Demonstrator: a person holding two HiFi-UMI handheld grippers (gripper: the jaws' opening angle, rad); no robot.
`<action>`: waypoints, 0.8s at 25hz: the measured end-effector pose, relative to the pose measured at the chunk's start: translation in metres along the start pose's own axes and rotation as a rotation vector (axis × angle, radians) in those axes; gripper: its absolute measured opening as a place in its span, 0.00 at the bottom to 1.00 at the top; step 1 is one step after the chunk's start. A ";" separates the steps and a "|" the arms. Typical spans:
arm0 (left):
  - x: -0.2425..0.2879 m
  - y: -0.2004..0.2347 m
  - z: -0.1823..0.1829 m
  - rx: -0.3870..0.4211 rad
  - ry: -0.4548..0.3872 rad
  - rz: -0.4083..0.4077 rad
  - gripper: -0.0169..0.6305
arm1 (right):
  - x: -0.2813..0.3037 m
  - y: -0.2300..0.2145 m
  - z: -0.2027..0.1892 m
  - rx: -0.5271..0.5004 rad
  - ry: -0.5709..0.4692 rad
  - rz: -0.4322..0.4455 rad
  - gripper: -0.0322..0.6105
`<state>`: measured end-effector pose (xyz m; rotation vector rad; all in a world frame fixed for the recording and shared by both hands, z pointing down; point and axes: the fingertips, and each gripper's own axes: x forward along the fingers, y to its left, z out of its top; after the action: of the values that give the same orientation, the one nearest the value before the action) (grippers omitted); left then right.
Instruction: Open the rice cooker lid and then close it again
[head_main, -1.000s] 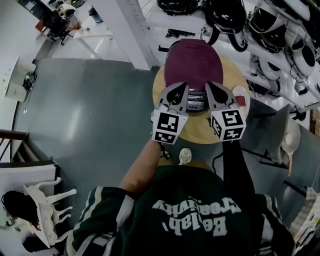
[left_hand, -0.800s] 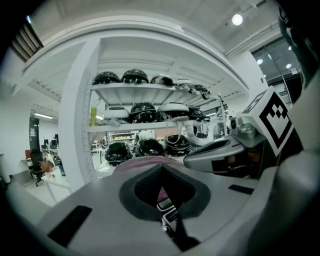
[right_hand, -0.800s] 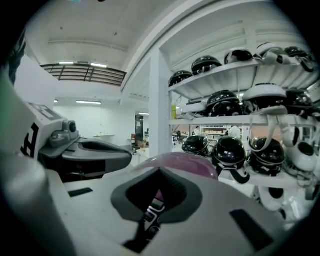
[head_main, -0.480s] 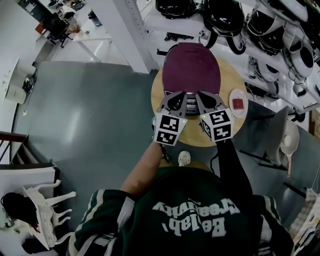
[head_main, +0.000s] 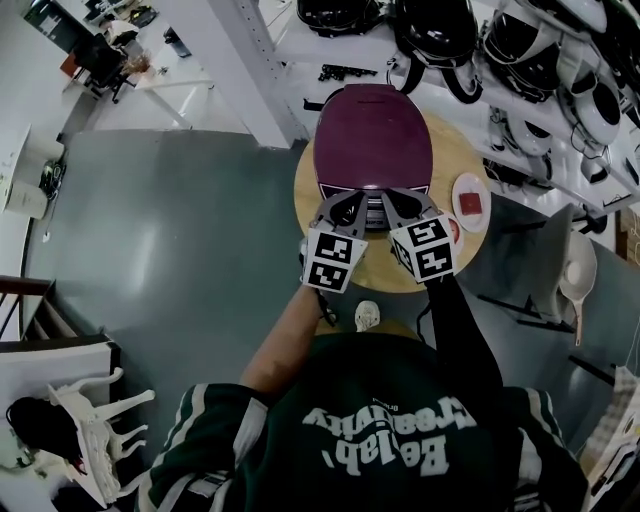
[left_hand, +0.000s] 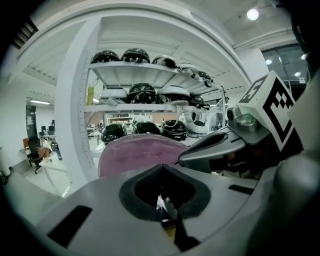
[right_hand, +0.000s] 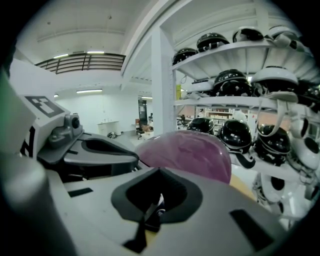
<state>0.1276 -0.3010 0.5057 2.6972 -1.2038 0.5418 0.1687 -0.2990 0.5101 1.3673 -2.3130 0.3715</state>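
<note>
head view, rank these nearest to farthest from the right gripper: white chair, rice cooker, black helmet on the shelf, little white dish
1. rice cooker: straight ahead, right at the tips of the right gripper.
2. white dish: just off to the gripper's right.
3. black helmet: on the shelf beyond the cooker.
4. white chair: far off at lower left.

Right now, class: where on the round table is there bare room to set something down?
Free: the near rim of the table, on the person's side of the left gripper and right gripper, and a strip left of the rice cooker. Crowded: the cooker's front, where both grippers stand, and beside the plate.
</note>
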 end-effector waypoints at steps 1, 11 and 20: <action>0.003 -0.002 -0.001 0.002 0.004 -0.004 0.02 | -0.001 -0.002 -0.001 0.004 -0.004 0.000 0.06; 0.010 -0.006 -0.011 -0.043 0.039 -0.021 0.02 | -0.001 -0.002 -0.003 0.010 -0.011 0.008 0.05; 0.011 -0.006 -0.011 -0.096 0.028 -0.036 0.03 | 0.001 -0.001 -0.004 -0.006 -0.002 0.011 0.05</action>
<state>0.1356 -0.3015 0.5199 2.6173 -1.1420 0.5022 0.1697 -0.2982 0.5144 1.3531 -2.3225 0.3663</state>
